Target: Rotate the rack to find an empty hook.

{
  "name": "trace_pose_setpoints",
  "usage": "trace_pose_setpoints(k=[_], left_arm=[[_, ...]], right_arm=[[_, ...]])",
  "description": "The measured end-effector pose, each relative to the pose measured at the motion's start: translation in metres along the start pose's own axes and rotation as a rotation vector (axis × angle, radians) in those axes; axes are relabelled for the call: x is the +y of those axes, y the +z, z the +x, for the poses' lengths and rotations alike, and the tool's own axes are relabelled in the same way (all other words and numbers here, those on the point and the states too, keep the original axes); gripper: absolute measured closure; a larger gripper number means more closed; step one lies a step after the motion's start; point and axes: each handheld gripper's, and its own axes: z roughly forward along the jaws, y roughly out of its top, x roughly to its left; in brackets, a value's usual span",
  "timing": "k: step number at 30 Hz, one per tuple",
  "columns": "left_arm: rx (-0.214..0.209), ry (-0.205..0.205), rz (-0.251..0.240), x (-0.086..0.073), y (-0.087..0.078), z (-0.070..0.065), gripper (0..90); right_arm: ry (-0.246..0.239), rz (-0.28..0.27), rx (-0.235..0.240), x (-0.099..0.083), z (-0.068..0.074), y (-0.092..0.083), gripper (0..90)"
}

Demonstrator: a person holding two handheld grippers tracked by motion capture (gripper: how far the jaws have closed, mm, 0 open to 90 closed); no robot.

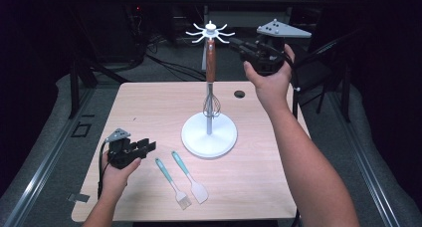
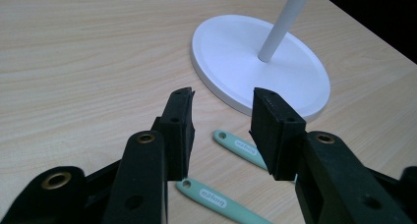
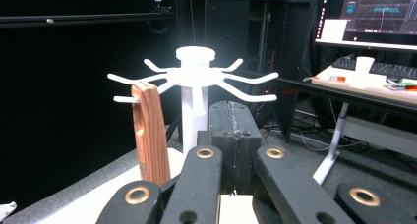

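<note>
Your right hand-held gripper (image 1: 238, 46) hovers clenched, empty, beside the white rack (image 1: 209, 132) on the pale wooden bench (image 1: 149, 112); your left hand-held gripper (image 1: 148, 146) rests released near its base, dark room behind.

Black gripper (image 2: 221, 130), brass-ringed screw holes, bare forearms

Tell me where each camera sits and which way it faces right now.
High view: above the person's side, looking forward and down on the table; both forearms, left gripper, right gripper.
Left gripper view: low over the table, facing the rack's base and two teal handles; own open jaws.
Right gripper view: raised, level with the rack's hooks and the hanging whisk's wooden handle; own shut jaws.
Shared: the white rack appears in all three.
</note>
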Motion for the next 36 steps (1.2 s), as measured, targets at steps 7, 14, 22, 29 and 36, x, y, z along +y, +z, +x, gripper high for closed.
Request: trace_pose_setpoints(k=[7,14,22,29,36], left_arm=[[0.006,-0.002,0.001,0.000,0.001,0.000,60.6],[0.004,-0.004,0.004,-0.001,0.002,0.000,60.7],[0.002,-0.005,0.003,-0.001,0.002,0.000,61.0],[-0.001,-0.008,0.003,0.000,0.001,0.002,61.5],[0.000,-0.007,0.004,0.000,0.001,0.001,61.6]], right_arm=[[-0.010,-0.002,0.019,0.003,0.007,-0.001,90.0],[-0.035,-0.008,0.040,0.004,0.019,-0.001,90.0],[-0.051,-0.006,0.044,0.004,0.030,0.004,90.0],[-0.063,-0.006,0.049,0.005,0.036,0.008,90.0],[-0.065,-0.006,0.045,0.004,0.038,0.006,90.0]])
